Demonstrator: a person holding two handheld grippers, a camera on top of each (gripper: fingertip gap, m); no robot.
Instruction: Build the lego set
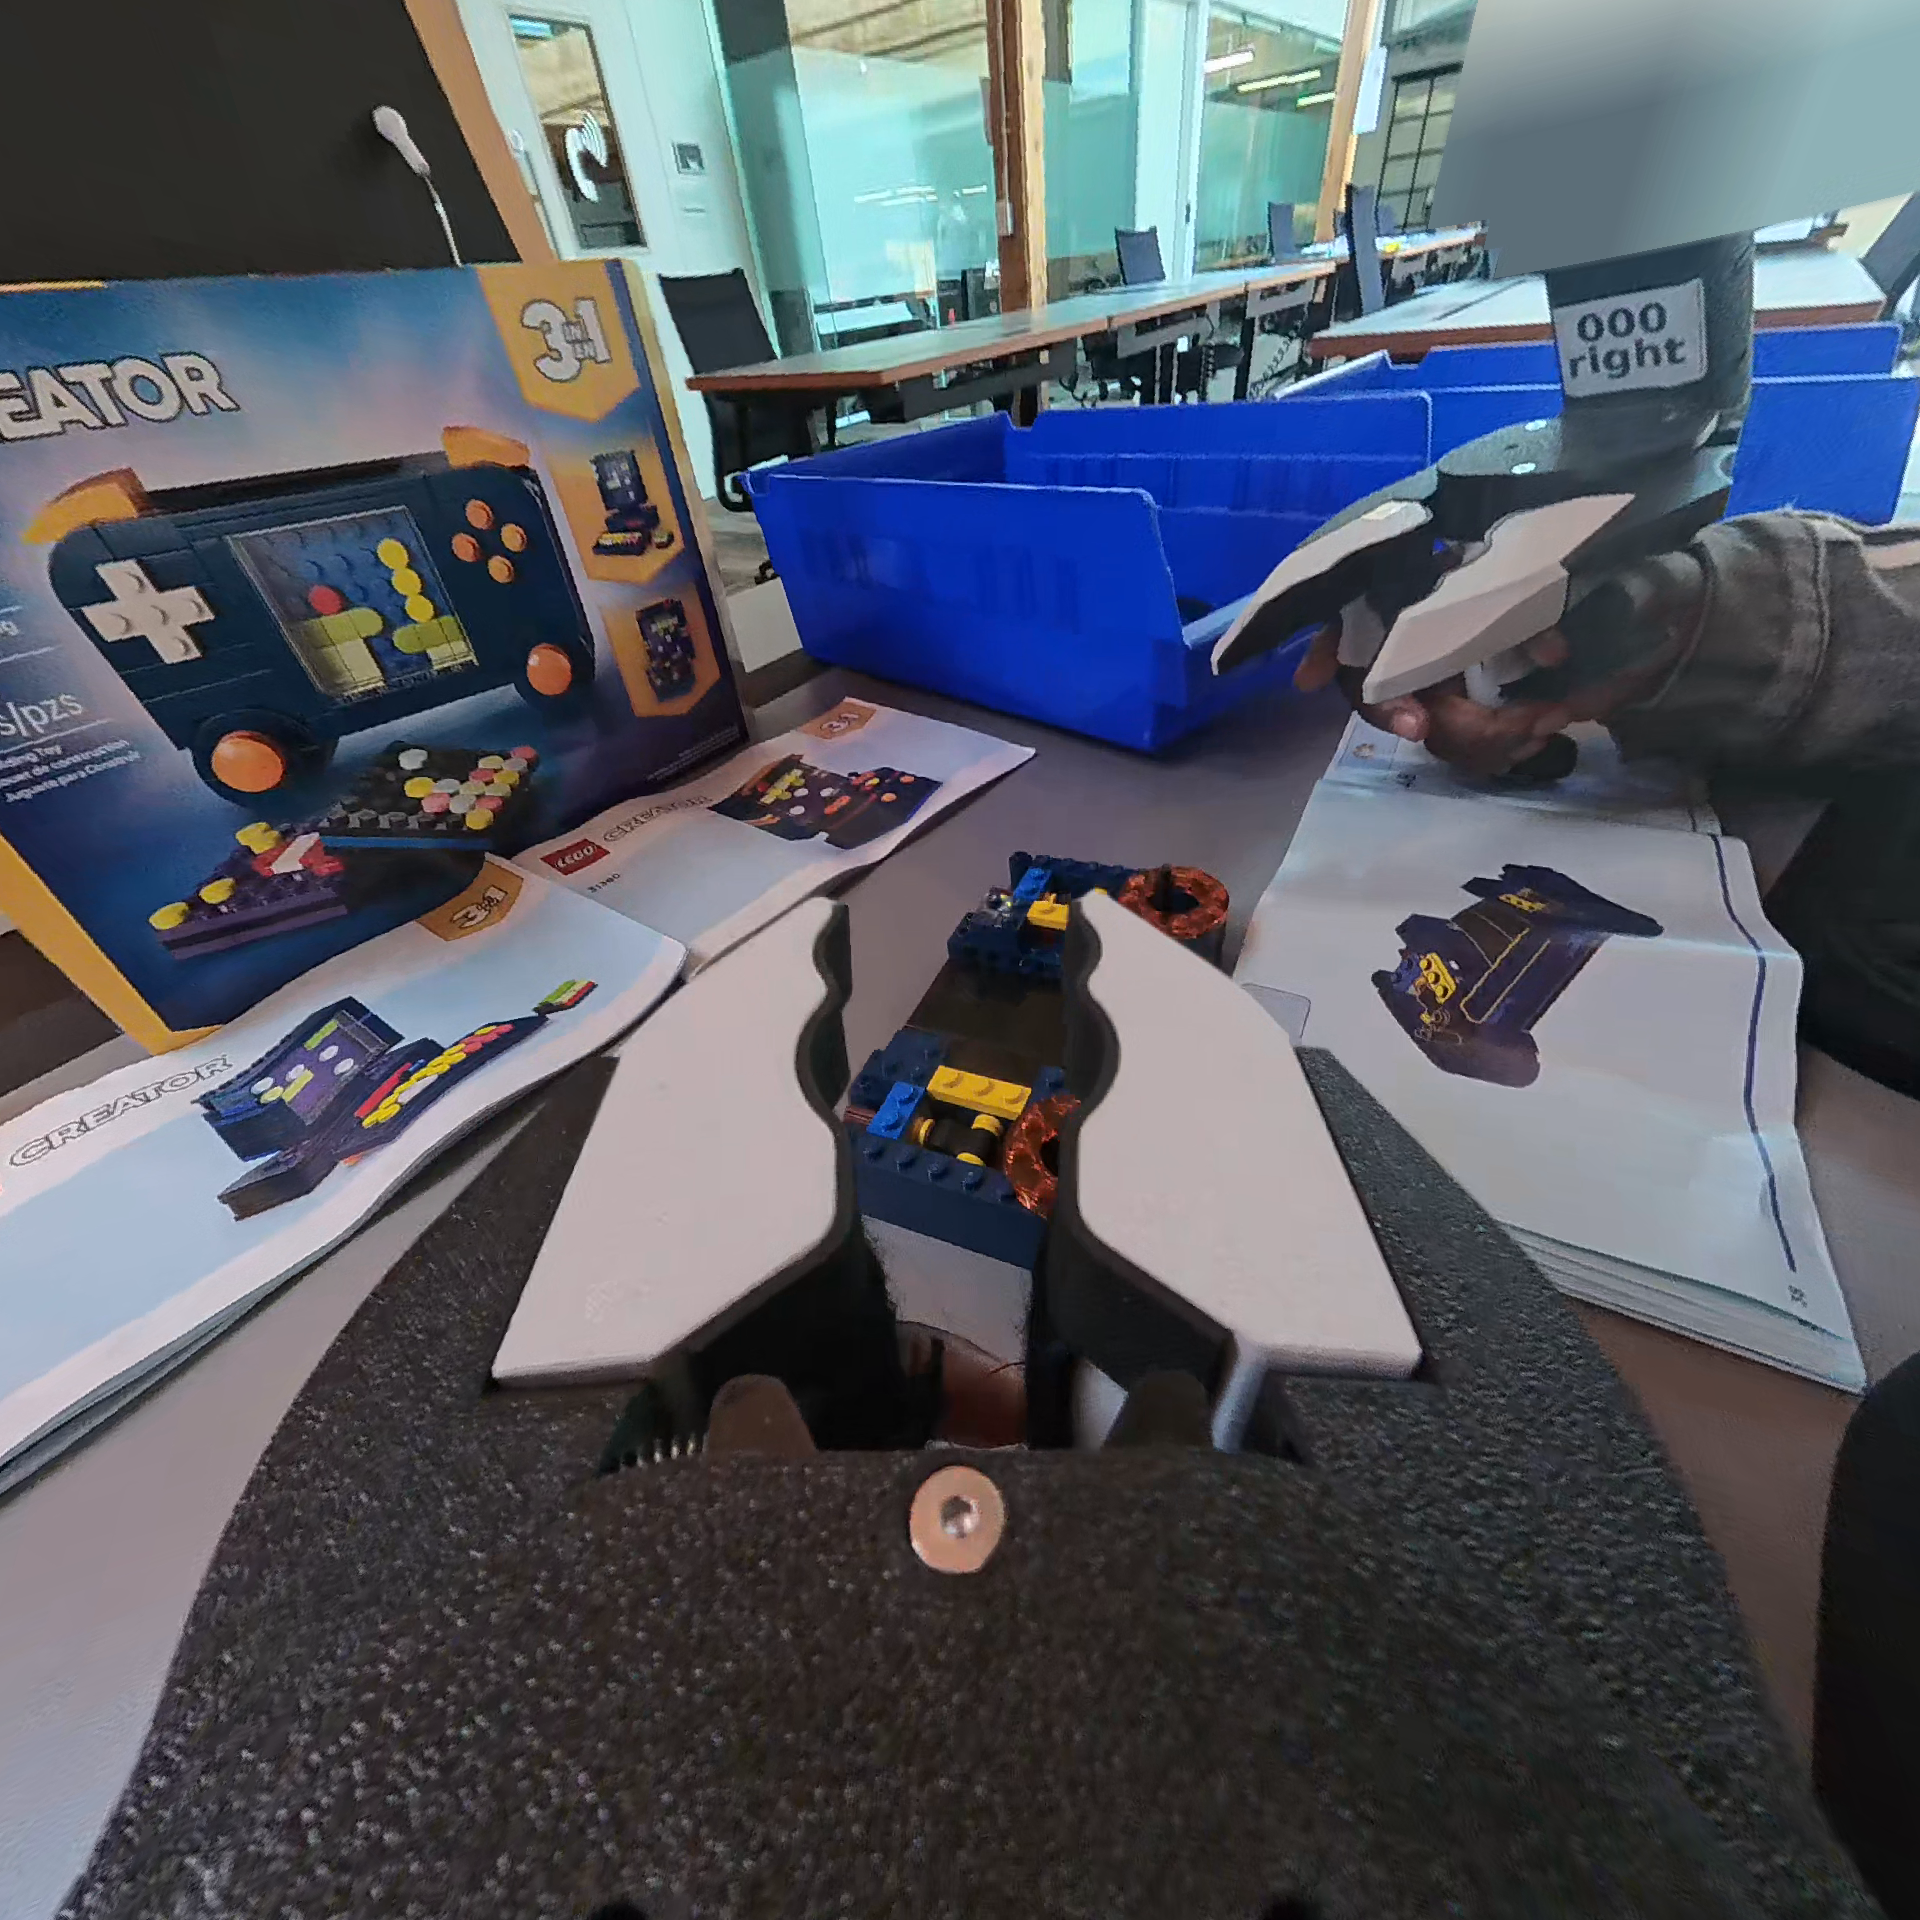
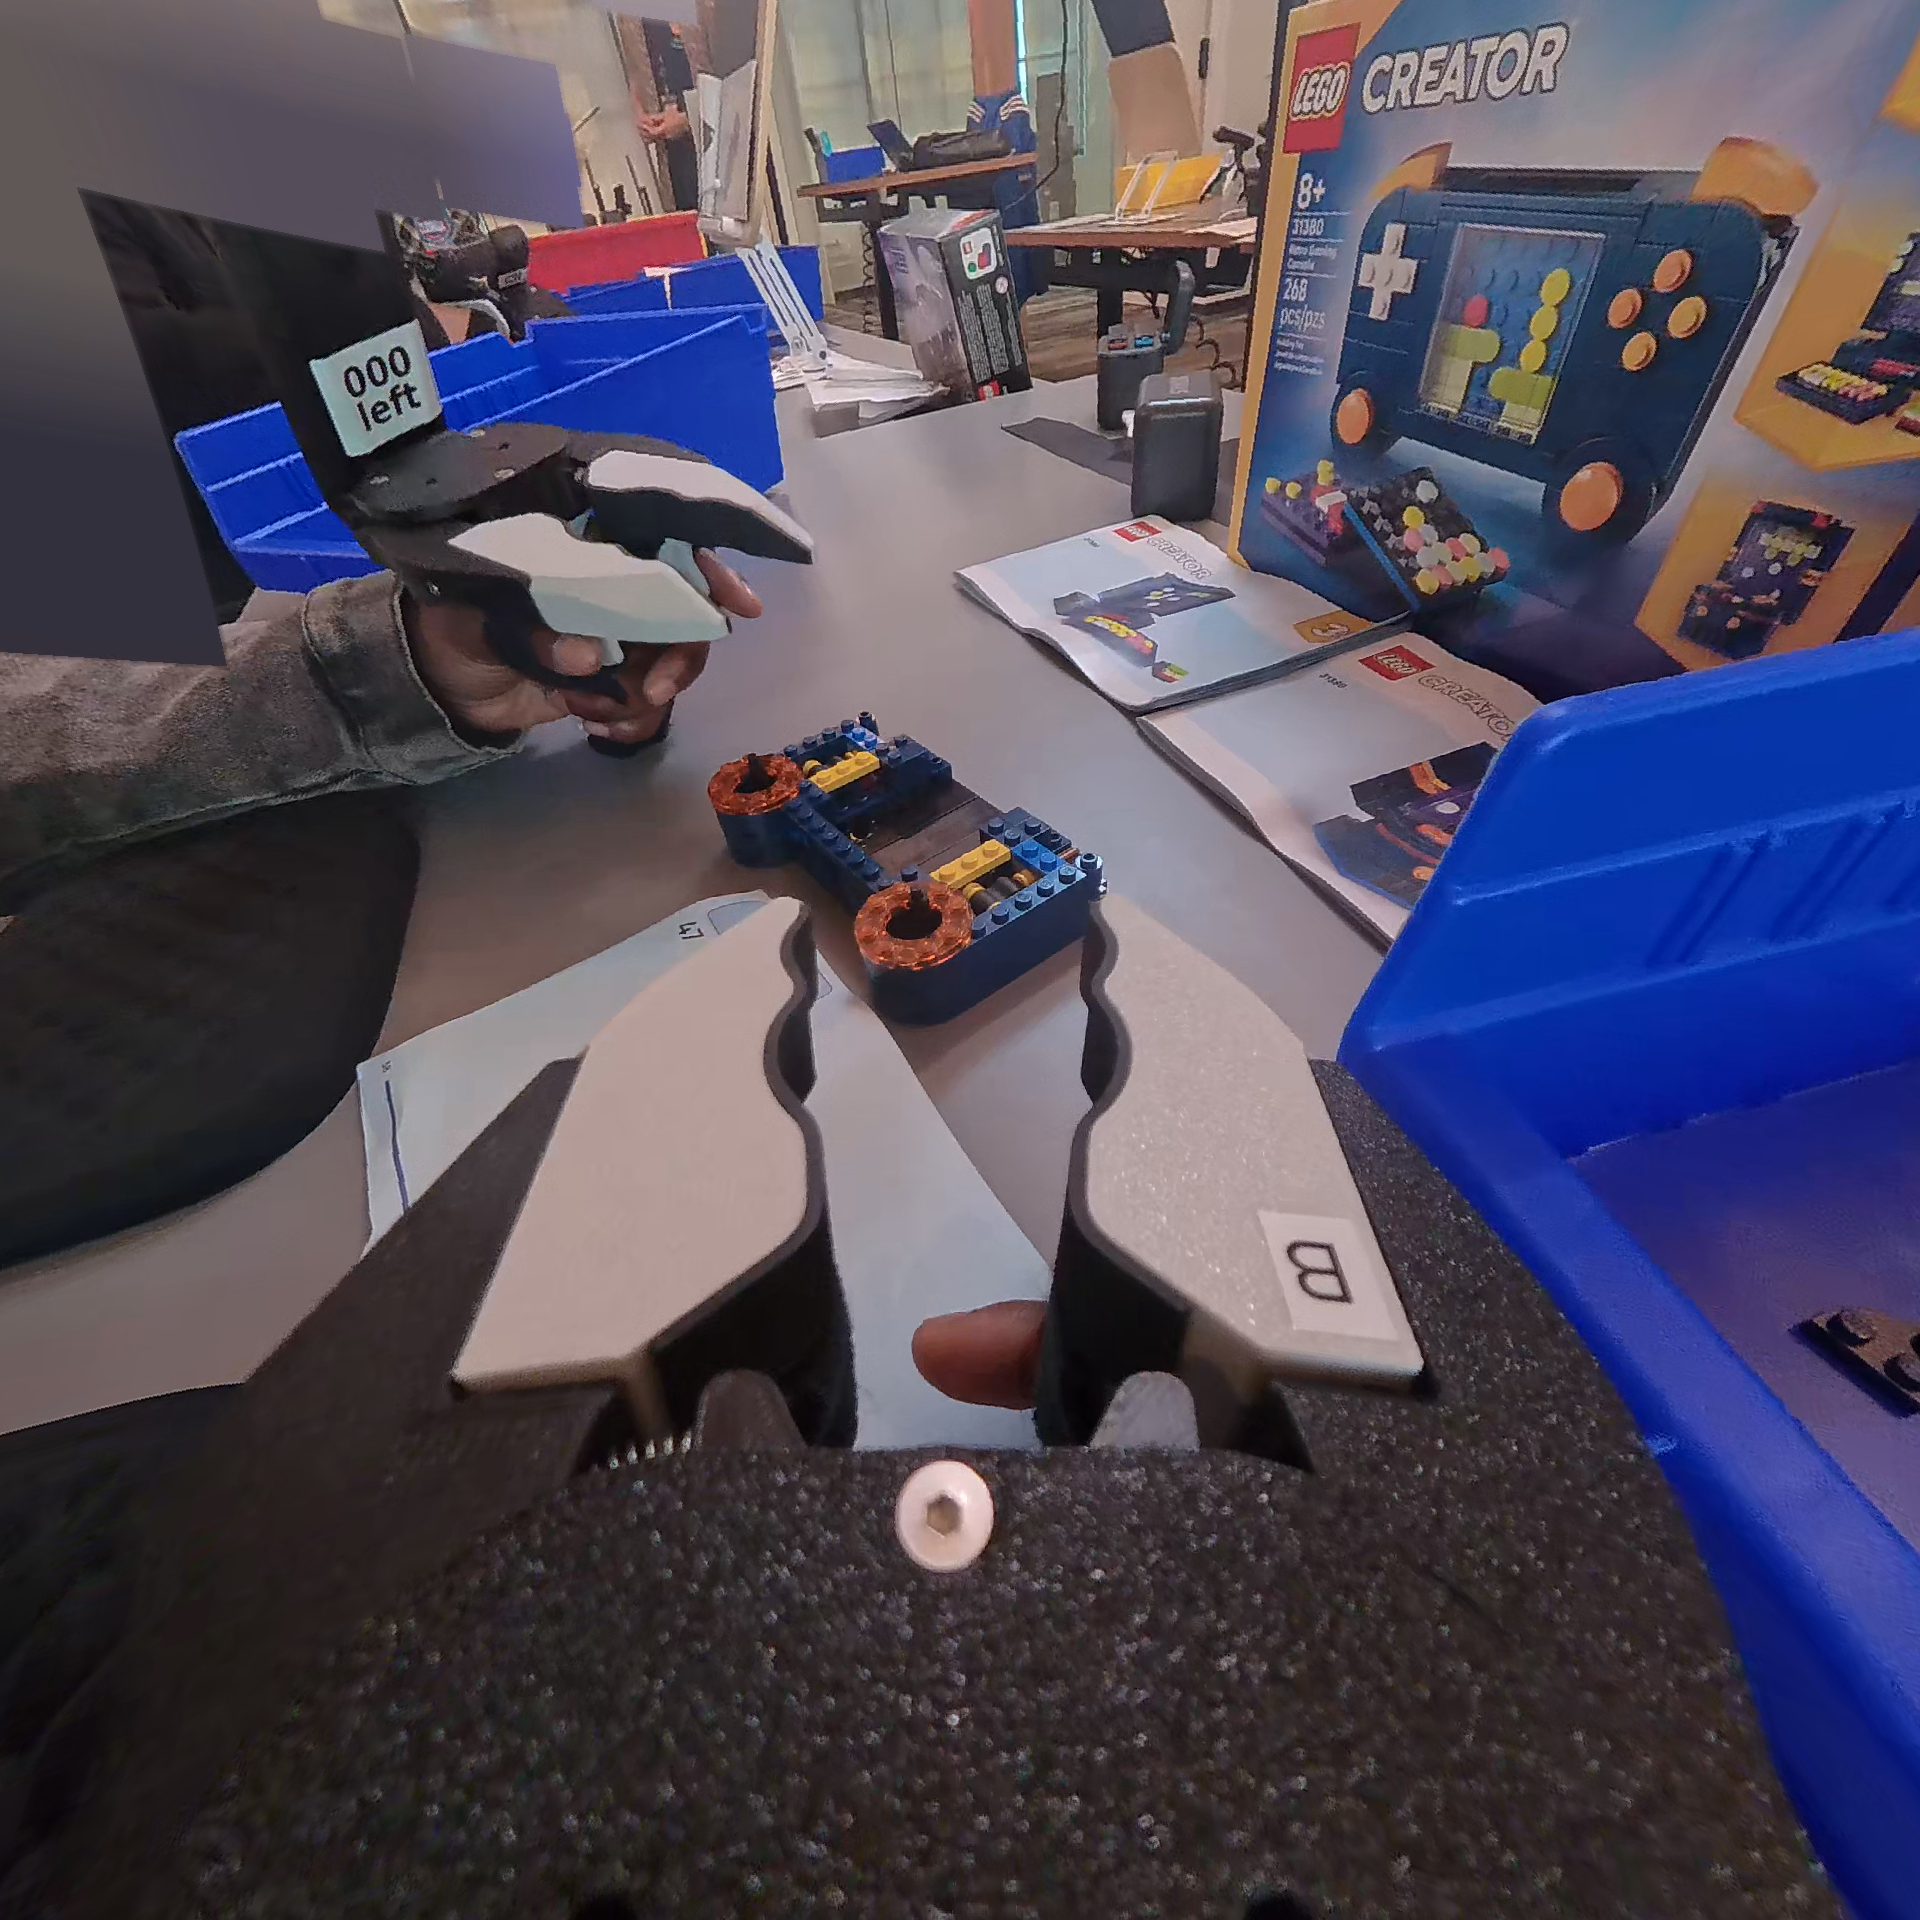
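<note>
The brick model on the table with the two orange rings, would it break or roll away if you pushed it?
The brick model probably slides rather than rolls: it lies flat and low on the smooth grey table. It looks stiff but snapped together from many small bricks, so a hard shove might pop some off. The orange rings sit proud at its corners, likely catching first.

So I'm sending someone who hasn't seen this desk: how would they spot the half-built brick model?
Start at the tall toy box standing on the grey table. In front of it, past the booklets, lies the brick model: flat, dark blue, with two orange rings.
</note>
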